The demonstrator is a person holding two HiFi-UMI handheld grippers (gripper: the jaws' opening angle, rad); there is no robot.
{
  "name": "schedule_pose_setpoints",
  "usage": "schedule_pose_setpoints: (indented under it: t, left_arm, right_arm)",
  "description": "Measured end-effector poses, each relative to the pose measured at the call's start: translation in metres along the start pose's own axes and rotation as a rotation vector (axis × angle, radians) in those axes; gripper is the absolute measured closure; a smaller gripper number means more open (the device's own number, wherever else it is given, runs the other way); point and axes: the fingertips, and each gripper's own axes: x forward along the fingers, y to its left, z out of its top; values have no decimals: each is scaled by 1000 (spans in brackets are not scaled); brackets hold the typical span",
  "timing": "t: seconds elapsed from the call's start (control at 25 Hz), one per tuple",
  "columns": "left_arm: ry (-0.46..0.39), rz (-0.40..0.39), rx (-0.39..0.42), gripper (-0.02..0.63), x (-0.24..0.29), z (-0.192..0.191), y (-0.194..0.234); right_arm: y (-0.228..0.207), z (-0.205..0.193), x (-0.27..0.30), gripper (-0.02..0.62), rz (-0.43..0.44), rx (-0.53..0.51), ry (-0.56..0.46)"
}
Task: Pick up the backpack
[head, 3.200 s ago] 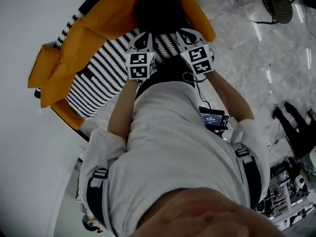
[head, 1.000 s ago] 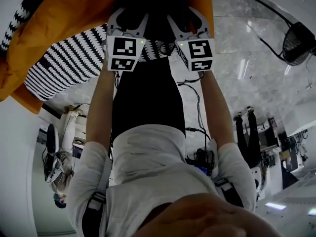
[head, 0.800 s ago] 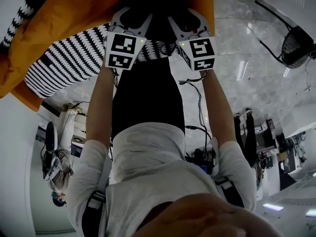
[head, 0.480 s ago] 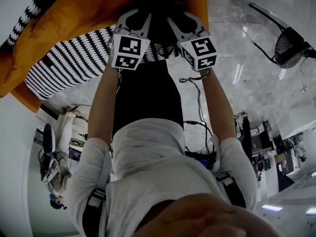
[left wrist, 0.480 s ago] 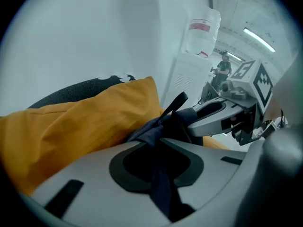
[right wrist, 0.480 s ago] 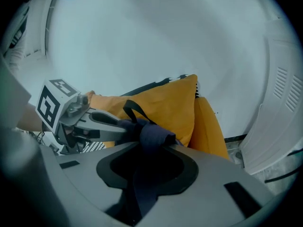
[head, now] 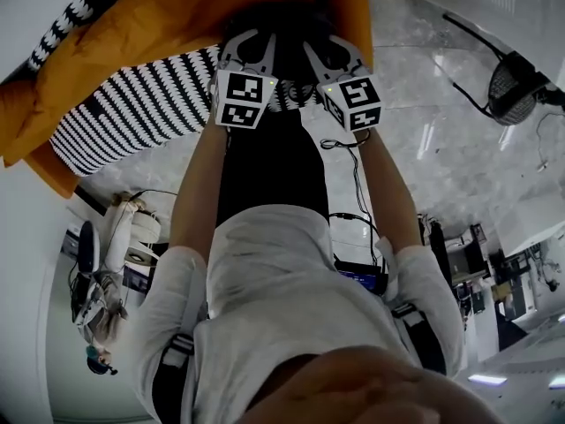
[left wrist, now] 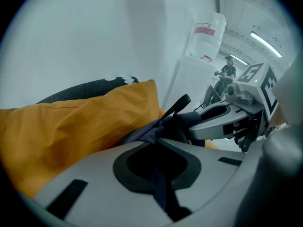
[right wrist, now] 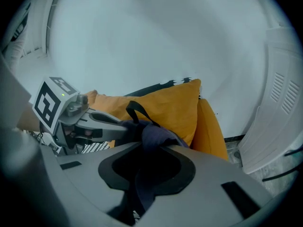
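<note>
As the left gripper [head: 254, 41] and right gripper [head: 328, 44], jaws just closing, are clamping folds of the backpack [head: 284, 16] lying at the orange cushion [head: 150, 38], the grasp is seemingly finishing, calling for an even upward lift

No lettering can be read anywhere. The clear plastic water-cooler bottle [left wrist: 204, 45] carries a red label [left wrist: 206, 30] (too blurred to read).

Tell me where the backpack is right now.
Top centre of the head view, the dark backpack sits against the orange cushion, pinched by the left gripper and by the right gripper, whose jaws have just been closing.
</note>
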Motion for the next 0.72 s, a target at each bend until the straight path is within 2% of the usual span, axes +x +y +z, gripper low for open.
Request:
schedule_pose_setpoints:
  t: [0.24,0.72]
  left_arm:
    - [-23,-12,26,588,-18,-3,-9]
    - [-72,-40,24,588,-32,-19,-48]
  right_arm:
    - [15,-4,-11,512,-13,-18,-24]
    - [23,-27,-47,512,-92,-32,-91]
